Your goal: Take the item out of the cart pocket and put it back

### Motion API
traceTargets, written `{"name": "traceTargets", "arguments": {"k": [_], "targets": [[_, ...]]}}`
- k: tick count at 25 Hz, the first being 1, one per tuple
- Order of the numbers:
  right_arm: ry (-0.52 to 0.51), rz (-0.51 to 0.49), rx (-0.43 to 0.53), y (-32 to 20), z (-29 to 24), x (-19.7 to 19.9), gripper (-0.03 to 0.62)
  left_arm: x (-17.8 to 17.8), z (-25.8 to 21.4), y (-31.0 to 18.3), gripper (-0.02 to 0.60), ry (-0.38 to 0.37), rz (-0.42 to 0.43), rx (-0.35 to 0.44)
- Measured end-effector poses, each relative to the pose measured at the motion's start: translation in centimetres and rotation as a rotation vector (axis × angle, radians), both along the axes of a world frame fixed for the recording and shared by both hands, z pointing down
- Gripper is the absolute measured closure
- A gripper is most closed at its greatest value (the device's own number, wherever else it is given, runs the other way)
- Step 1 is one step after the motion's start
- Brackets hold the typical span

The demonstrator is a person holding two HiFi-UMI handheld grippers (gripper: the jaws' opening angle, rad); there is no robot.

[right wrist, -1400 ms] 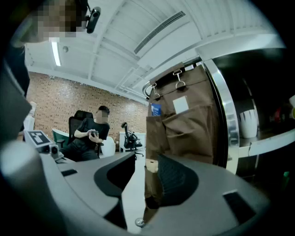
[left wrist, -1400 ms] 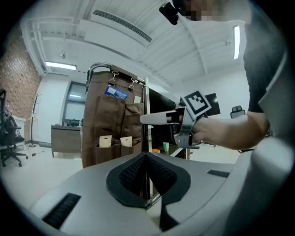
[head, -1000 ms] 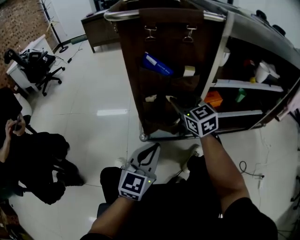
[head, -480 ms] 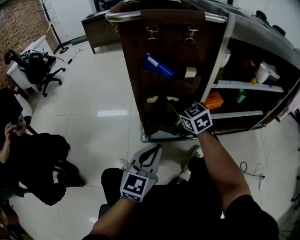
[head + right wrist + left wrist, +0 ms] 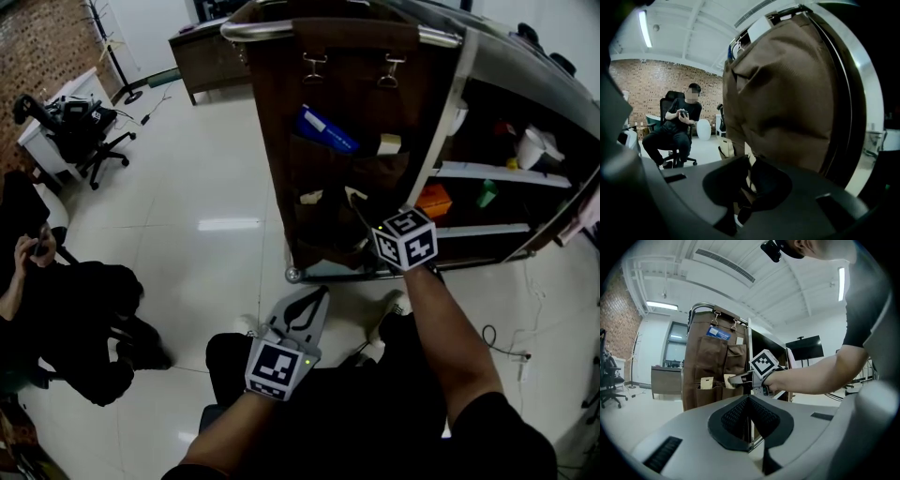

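The right gripper (image 5: 354,202) reaches forward and slightly down into the brown fabric organizer (image 5: 328,94) hanging on the end of the cart (image 5: 452,103). Its jaws have just been closing and now pinch a thin cream card (image 5: 726,378), which stands upright at the mouth of a middle pocket, so the card has not left that pocket. A second cream card (image 5: 309,198) pokes out of the neighbouring pocket just to the left, apart from the gripper. Higher up, a blue packet (image 5: 326,129) sits tilted in one pocket and a small cream item (image 5: 388,143) sits in the next. The cart's chrome post (image 5: 441,141) runs down the right edge of the fabric, just beside the right gripper's marker cube, so room is tight on that side. Beyond the post, open shelves hold an orange box (image 5: 432,200) and a green item (image 5: 485,192). The left gripper (image 5: 317,295) hangs low, well below and apart from the pockets, its jaws together with nothing between them. It points at the cart's bottom edge near a wheel (image 5: 293,275). Left of the cart, the glossy floor (image 5: 206,225) lies open as far as a seated person (image 5: 56,309) and an office chair (image 5: 80,131). A cable (image 5: 497,337) trails on the floor to the right.
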State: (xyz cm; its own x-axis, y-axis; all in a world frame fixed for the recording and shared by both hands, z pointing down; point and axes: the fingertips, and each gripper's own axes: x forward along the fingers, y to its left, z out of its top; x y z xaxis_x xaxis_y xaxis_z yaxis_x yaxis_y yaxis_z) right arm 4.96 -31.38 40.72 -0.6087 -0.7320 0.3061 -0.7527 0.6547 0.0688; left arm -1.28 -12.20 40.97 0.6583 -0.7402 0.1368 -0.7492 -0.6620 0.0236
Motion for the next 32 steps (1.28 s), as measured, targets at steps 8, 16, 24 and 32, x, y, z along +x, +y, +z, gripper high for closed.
{"name": "traceTargets", "arguments": {"k": [8, 16, 24, 32], "targets": [[-0.067, -0.014, 0.055, 1.9, -4.3, 0.0, 0.562, 0.2, -0.2, 0.1, 0.581, 0.006, 0.004, 0.002], [-0.139, -0.018, 0.148, 5.0, -10.0, 0.5, 0.562, 0.0, -0.4, 0.2, 0.581, 0.007, 0.001, 0.004], [-0.208, -0.047, 0.233, 8.9, -16.0, 1.3, 0.565, 0.0, -0.4, 0.1, 0.581, 0.012, 0.000, 0.003], [-0.273, -0.059, 0.237, 12.9, -17.9, 2.2, 0.569, -0.3, -0.7, 0.1, 0.581, 0.008, -0.010, 0.026]]}}
